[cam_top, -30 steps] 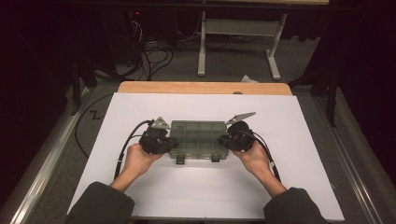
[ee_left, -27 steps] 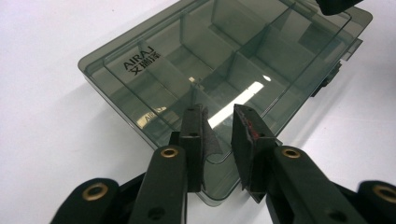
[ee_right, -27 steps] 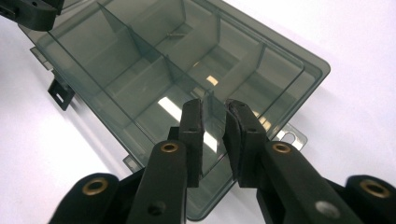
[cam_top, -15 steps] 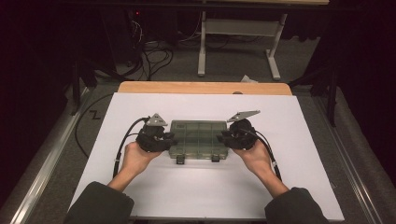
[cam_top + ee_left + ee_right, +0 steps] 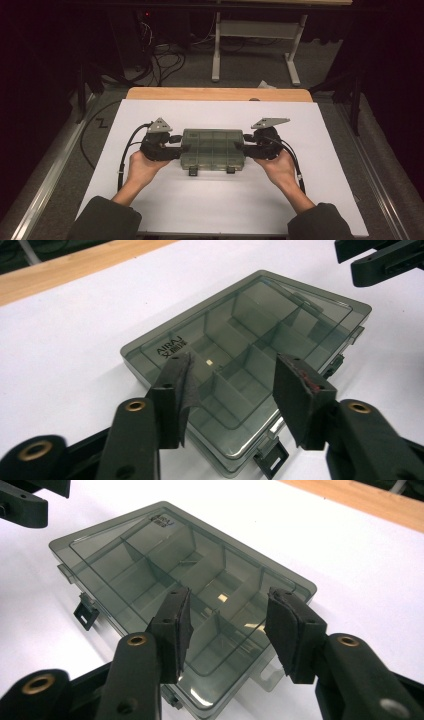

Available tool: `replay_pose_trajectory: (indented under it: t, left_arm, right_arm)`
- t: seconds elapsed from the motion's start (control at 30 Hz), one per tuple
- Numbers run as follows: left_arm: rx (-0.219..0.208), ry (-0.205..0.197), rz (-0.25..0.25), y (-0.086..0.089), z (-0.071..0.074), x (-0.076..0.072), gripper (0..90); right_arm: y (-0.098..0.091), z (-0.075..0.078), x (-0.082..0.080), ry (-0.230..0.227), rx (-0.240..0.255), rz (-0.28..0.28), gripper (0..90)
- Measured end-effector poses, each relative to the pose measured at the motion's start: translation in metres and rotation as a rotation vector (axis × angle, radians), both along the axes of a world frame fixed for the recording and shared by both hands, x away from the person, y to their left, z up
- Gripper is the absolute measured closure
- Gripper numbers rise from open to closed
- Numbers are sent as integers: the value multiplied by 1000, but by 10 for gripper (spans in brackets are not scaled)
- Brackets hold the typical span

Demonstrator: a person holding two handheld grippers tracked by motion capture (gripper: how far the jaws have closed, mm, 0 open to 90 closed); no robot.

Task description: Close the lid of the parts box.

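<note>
We see a smoky translucent plastic compartment box (image 5: 213,149), flat on the white table (image 5: 215,205); our left gripper (image 5: 176,145) and right gripper (image 5: 245,144) flank it, jaws just opening, spread, nothing pinched.

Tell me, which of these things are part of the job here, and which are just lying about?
Part of the job:
- compartment box, lid shut, flat on the white table
- left tool, jaws just opened, nothing gripped
- right tool, jaws likewise just opened

Just lying about:
- wooden board edge behind the white top
- cables on the floor
- grey stand at the back
</note>
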State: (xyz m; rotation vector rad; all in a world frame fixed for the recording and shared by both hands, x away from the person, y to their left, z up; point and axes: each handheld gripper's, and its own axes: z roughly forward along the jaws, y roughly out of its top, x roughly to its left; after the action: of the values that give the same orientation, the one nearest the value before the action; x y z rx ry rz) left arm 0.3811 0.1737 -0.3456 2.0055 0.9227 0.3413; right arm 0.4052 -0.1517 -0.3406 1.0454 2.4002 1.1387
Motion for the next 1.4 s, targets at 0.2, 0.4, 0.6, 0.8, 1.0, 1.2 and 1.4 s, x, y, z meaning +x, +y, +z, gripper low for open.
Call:
replay_pose_trajectory:
  t: [0.2, 0.4, 0.6, 0.8, 1.0, 1.2, 1.4]
  left_arm:
    - [-13, -17, 9, 8, 4, -6, 446]
    - [-35, -75, 41, 15, 8, -14, 420]
    - [-34, -69, 57, 21, 9, -18, 381]
    - [-68, -81, 69, 26, 10, -24, 375]
    - [-103, -79, 84, 33, 7, -29, 372]
    - [-116, -73, 102, 40, 3, -34, 361]
    - [-139, -83, 132, 44, 2, -40, 340]
  right_arm:
    - [-11, 4, -7, -46, 14, 1, 505]
    - [-23, 5, -13, -60, 39, -17, 475]
    - [-37, 6, -19, -85, 65, -38, 427]
    - [-51, 8, -26, -110, 84, -57, 422]
    - [-59, 8, -31, -120, 100, -70, 412]
    - [-65, 7, -36, -130, 103, -74, 395]
    - [-72, 6, -43, -139, 115, -76, 385]
